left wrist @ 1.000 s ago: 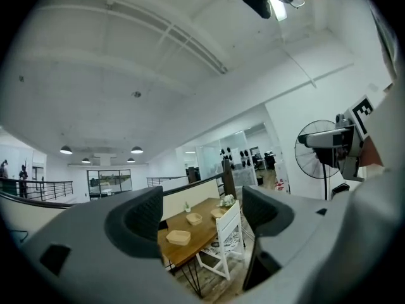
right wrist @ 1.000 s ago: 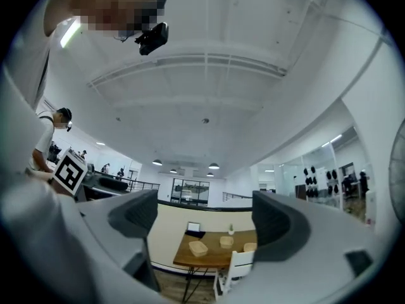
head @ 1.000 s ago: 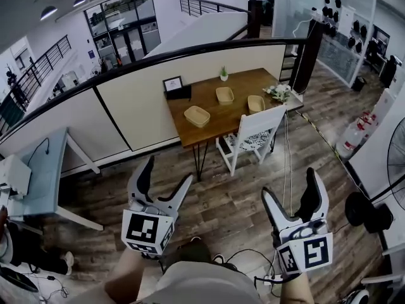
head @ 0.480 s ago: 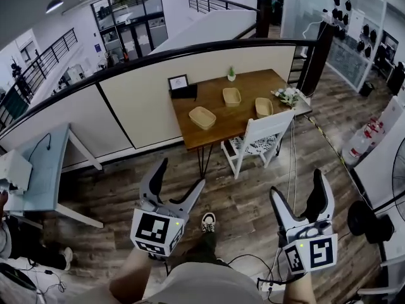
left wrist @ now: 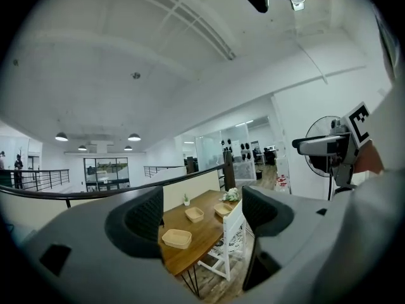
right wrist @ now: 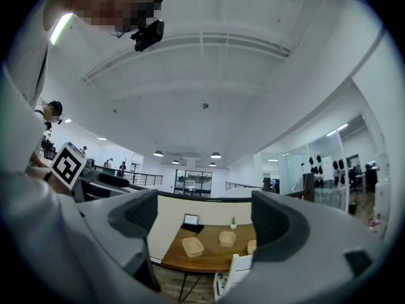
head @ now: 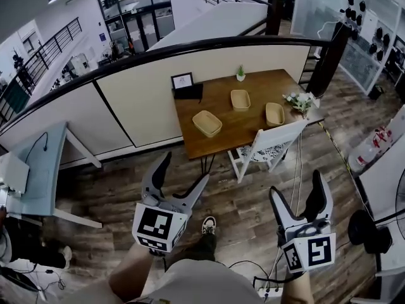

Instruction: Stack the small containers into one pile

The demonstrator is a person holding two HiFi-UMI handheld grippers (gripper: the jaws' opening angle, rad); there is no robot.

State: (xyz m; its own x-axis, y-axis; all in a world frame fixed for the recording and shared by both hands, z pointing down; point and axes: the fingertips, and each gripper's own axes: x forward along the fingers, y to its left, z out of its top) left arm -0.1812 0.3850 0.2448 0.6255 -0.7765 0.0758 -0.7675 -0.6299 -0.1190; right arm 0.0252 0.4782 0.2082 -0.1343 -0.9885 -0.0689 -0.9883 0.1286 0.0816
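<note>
Containers [head: 207,123], desk [head: 235,129]: likely light, stiff; grip rim | left hand-held gripper [head: 185,168] spread, empty | right hand-held gripper [head: 296,185] spread, empty

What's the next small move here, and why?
Probably step forward to the table: the three containers sit apart on it, well out of reach, and both the left gripper and right gripper are open and empty. The white chair stands on the near side, so approach beside it.
</note>
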